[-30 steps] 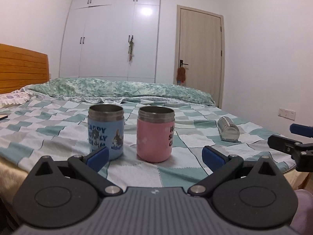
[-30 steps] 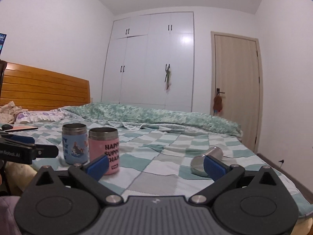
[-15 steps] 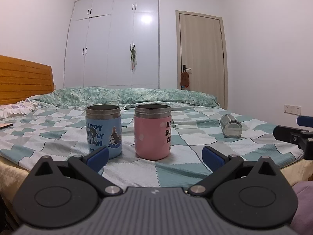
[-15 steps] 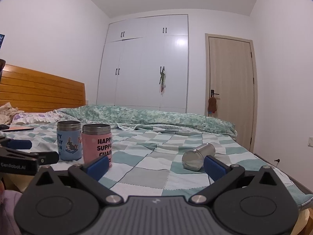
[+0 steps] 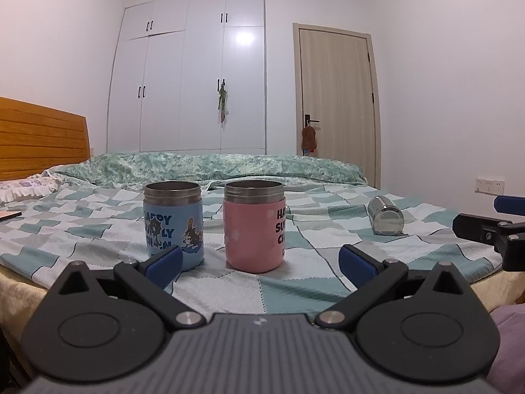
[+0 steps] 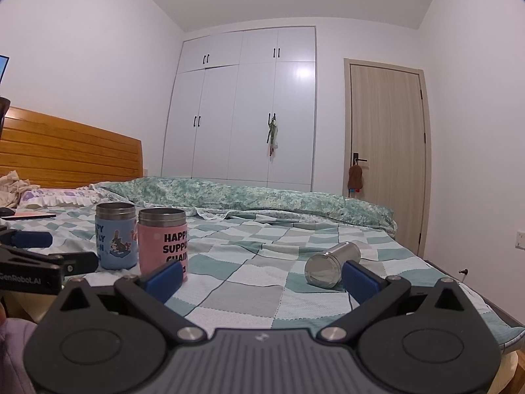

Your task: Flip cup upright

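Left wrist view: my left gripper (image 5: 259, 262) gapes wide, empty, before the blue cup (image 5: 173, 225) and pink cup (image 5: 254, 225); the steel cup (image 5: 385, 220) lies sideways on the bed (image 5: 328, 229), far right.

Right wrist view: my right gripper (image 6: 262, 277) spread wide, empty; steel cup (image 6: 329, 264) beside its right finger.

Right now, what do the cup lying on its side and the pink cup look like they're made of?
Lying cup: apparently bare stainless steel, shiny all over, its end reflecting the room. Pink cup: likely steel too, given its ridged metallic rim; the matte pink body is paint or a sleeve, can't tell which.
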Motion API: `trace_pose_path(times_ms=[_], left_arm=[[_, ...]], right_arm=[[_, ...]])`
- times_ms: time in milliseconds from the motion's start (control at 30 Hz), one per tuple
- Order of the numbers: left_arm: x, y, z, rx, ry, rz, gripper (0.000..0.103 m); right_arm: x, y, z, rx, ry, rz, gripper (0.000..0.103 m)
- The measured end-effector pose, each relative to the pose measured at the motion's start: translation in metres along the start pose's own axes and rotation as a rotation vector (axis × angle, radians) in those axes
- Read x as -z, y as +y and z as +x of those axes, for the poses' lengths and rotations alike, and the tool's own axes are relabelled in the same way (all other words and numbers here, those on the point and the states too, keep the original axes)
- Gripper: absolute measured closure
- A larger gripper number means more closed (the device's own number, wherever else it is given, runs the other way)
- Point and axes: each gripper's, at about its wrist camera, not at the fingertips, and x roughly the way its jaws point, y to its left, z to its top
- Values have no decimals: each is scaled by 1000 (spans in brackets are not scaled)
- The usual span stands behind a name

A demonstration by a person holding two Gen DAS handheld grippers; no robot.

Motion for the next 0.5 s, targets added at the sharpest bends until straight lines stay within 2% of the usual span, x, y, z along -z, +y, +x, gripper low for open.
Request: trace_pose_path(times_ms=[500], left_arm=[[0,0,-1,3,-4,-2,0]], right_arm=[[0,0,0,1,0,-2,0]])
